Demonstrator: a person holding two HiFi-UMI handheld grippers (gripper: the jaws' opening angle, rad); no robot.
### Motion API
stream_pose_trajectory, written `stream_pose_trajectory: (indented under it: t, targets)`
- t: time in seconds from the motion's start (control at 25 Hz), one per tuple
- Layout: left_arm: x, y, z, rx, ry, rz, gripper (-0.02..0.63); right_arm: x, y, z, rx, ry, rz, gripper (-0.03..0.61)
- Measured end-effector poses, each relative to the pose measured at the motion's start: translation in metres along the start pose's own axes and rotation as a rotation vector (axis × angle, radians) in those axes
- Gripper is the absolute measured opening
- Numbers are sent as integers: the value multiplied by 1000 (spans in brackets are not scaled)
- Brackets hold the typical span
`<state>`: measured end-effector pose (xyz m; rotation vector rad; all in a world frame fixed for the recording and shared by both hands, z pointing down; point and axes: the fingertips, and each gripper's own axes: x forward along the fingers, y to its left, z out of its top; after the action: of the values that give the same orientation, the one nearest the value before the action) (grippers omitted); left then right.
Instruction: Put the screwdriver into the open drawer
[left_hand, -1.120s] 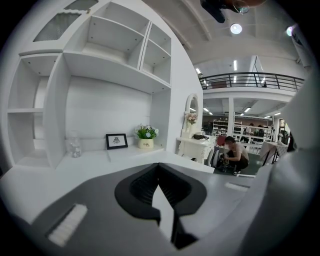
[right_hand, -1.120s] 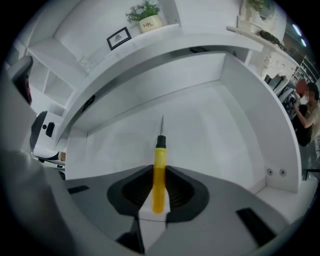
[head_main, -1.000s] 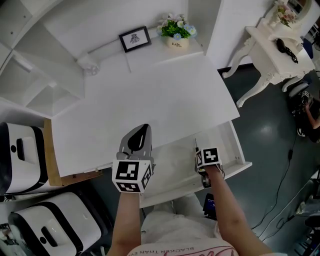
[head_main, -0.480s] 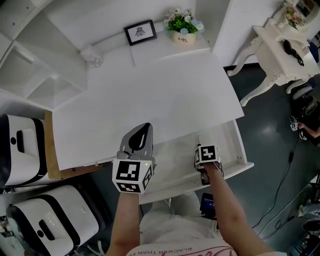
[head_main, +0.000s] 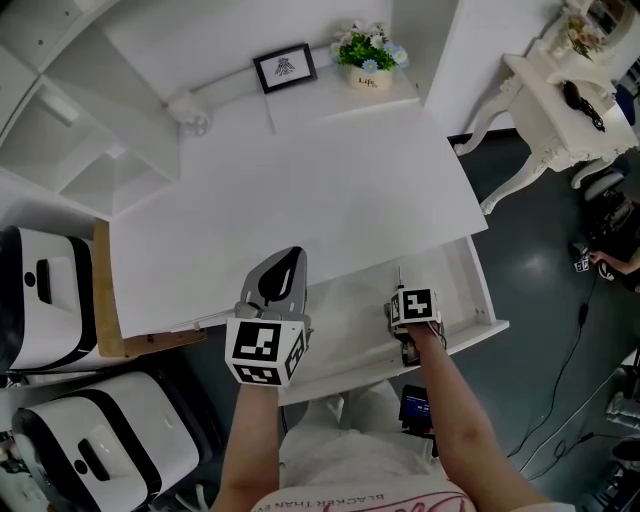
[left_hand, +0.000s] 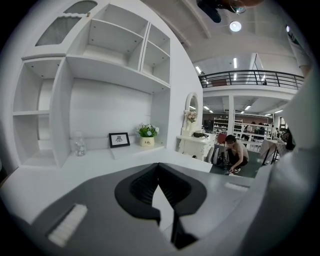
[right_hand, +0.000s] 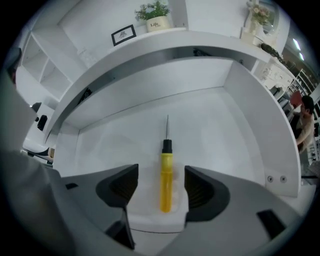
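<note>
The yellow-handled screwdriver (right_hand: 166, 172) lies flat on the floor of the open white drawer (right_hand: 215, 125), shaft pointing toward the drawer's back. My right gripper (right_hand: 161, 186) points steeply down over it. Its jaws have just been opening; they stand open on either side of the handle without pressing it. In the head view its marker cube (head_main: 415, 307) sits over the drawer (head_main: 345, 325), and the thin shaft of the screwdriver (head_main: 399, 273) pokes out beyond it. My left gripper (head_main: 285, 265) hovers at the desk's front edge, shut and holding nothing.
On the white desk top (head_main: 300, 190), a framed picture (head_main: 286, 67), a flower pot (head_main: 368, 55) and a glass jar (head_main: 192, 118) stand at the back. White machines (head_main: 40, 300) stand to the left, an ornate white table (head_main: 555, 95) to the right.
The head view has shifted slightly. Both grippers keep their places, the right one over the drawer. From this view no movement of the screwdriver shows.
</note>
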<state>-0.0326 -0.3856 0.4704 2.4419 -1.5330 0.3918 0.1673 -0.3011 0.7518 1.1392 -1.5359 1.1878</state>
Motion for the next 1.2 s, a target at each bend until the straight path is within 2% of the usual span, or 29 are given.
stream_pose_trajectory:
  t: [0.2, 0.4, 1.08, 1.2]
  targets:
    - [-5, -5, 5, 9, -13, -22, 9, -11, 3, 3, -7, -32, -6, 296]
    - [-10, -9, 12, 20, -33, -37, 9, -28, 4, 10, 11, -82, 1, 295]
    - [-29, -32, 60, 67, -148, -77, 9, -119, 16, 39, -77, -289, 66, 293]
    - [-33, -35, 67, 70, -170, -79, 9, -137, 18, 45, -91, -346, 60, 270]
